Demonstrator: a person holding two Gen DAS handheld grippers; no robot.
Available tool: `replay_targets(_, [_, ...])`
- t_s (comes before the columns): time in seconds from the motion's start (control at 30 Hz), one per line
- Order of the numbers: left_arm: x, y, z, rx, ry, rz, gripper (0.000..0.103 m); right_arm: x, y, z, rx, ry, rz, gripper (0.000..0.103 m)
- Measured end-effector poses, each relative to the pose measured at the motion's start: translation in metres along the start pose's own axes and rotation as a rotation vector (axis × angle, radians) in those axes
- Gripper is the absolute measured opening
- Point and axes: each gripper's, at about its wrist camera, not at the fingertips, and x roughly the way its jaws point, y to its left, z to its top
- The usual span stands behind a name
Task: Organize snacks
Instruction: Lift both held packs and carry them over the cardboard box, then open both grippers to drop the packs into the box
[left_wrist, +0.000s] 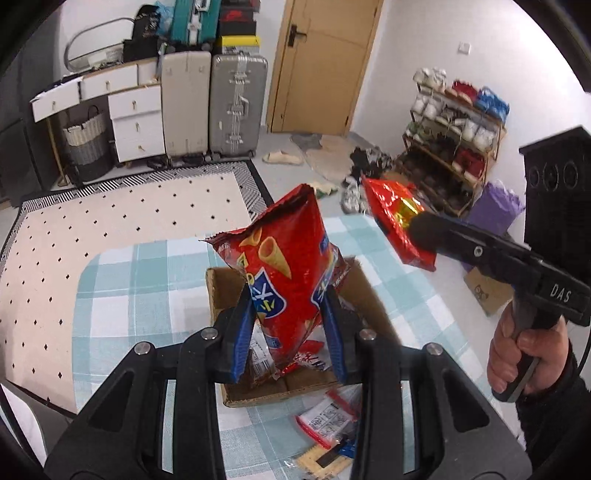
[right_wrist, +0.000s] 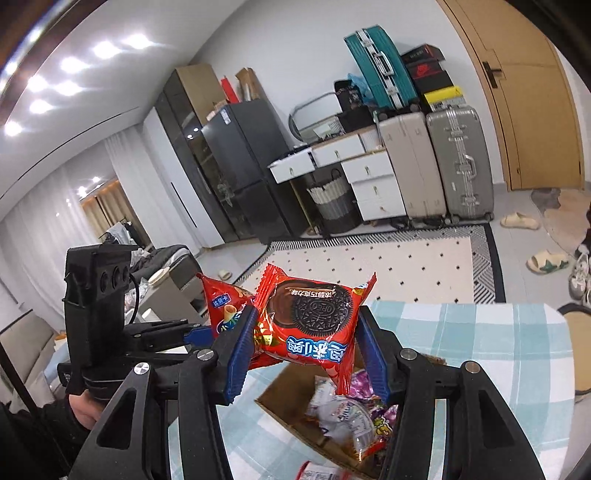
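Observation:
My left gripper is shut on a red cone-snack bag, held upright above an open cardboard box on the teal checked tablecloth. To the right, my right gripper holds a red packet in the air. In the right wrist view, the right gripper is shut on that red Oreo packet, above the box, which holds several wrapped snacks. The left gripper and its cone bag show at the left.
Several loose packets lie on the cloth in front of the box. A person's hand grips the right tool's handle. Beyond the table are a dotted rug, suitcases, white drawers and a shoe rack.

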Motion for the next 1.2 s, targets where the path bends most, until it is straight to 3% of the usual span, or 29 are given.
replay_targets(0.33, [0.084,0.018,-0.026,0.020,0.149,-0.002,0.032,0.055,-0.058,-0.036,0.070,0.109,-0.044,0.054])
replay_targets(0.6, [0.103,0.024,-0.037,0.058,0.164,0.004,0.031,0.080,-0.072,-0.052,0.067,0.160,-0.054,0.054])
replay_targets(0.73, [0.096,0.022,-0.038,0.091,0.137,0.037,0.031,0.091,-0.070,-0.054,0.034,0.193,-0.096,0.057])
replay_targets(0.83, [0.086,0.019,-0.038,0.091,0.133,0.054,0.033,0.088,-0.066,-0.054,-0.001,0.177,-0.138,0.072])
replay_targets(1.2, [0.026,0.015,-0.053,0.060,0.066,0.097,0.049,0.027,-0.032,-0.050,-0.044,0.065,-0.098,0.082])
